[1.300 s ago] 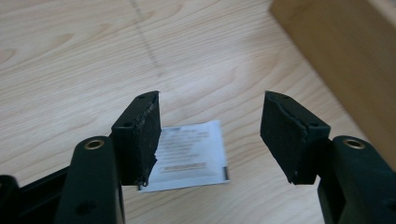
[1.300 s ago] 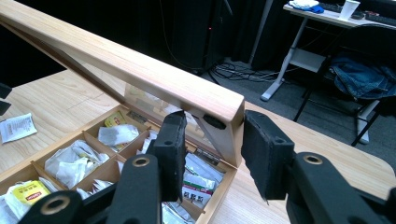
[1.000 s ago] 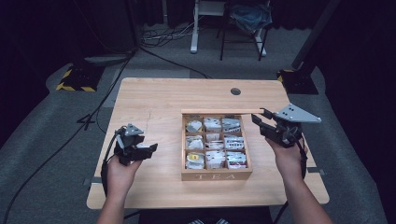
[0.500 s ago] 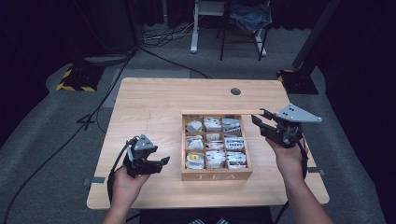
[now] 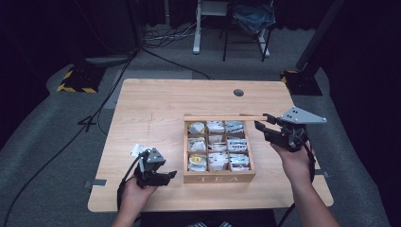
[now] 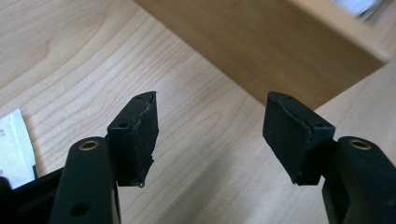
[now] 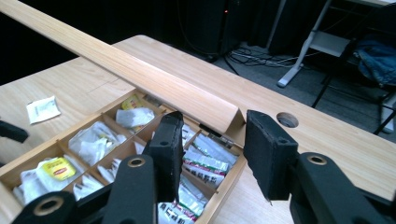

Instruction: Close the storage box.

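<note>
A wooden tea box (image 5: 220, 178) marked TEA stands right of the table's middle, its compartments packed with several tea bags. Its lid (image 5: 222, 117) stands upright along the back edge. My right gripper (image 5: 261, 122) is open at the lid's right end; in the right gripper view the lid (image 7: 140, 74) ends just beyond the right gripper (image 7: 212, 140), above the box (image 7: 224, 186). My left gripper (image 5: 166, 177) is open and low over the table, just left of the box's front corner. The left gripper (image 6: 210, 135) faces the box's side wall (image 6: 261, 51). One white sachet (image 5: 138, 150) lies loose behind it.
The loose sachet (image 6: 11, 144) (image 7: 43, 108) lies on bare wood left of the box. A cable hole (image 5: 239, 92) (image 7: 286, 120) sits near the table's far edge. Beyond the table are a chair (image 5: 248, 19), floor cables and a yellow-black striped base (image 5: 75, 78).
My left gripper has moved toward the table's front and right, up to the box's front left corner, and the white sachet now shows where it was. The right gripper has stayed at the lid.
</note>
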The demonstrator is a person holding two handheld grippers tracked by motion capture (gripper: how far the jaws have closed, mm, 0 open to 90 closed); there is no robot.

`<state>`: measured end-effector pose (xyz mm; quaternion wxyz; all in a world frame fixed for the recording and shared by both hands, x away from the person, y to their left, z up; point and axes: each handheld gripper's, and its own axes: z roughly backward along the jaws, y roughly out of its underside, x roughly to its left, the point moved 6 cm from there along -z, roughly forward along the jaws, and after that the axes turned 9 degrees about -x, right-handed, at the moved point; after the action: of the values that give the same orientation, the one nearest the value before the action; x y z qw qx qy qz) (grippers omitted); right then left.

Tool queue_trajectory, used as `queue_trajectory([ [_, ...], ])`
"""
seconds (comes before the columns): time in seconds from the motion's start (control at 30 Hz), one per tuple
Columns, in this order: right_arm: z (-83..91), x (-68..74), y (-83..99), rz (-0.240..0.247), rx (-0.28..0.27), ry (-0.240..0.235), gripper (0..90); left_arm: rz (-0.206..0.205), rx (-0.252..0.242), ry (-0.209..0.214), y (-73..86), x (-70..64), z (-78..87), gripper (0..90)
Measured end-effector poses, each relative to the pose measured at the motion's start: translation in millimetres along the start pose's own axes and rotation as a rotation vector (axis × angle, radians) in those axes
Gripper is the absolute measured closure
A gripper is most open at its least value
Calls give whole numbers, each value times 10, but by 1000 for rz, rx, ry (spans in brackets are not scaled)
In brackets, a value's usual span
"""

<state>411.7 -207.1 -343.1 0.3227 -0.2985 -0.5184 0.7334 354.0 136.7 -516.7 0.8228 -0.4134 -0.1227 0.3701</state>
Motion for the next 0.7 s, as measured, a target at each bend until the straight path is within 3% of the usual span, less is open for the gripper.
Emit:
queue_trajectory([
  [0.23, 43, 21, 69, -4, 33, -43, 569, -19, 49, -1, 131, 3, -154, 365],
  [0.33, 54, 25, 93, -12, 52, -57, 568, -30, 38, -4, 136, 0, -176, 357],
  [0.47, 66, 41, 107, -6, 84, -64, 567, -88, 5, -22, 153, -4, -217, 325],
  [0.57, 75, 51, 115, -3, 106, -70, 566, -99, -50, -7, 176, 12, -238, 296],
  [0.7, 84, 62, 134, -12, 138, -82, 561, -99, -49, -2, 175, 15, -238, 291],
])
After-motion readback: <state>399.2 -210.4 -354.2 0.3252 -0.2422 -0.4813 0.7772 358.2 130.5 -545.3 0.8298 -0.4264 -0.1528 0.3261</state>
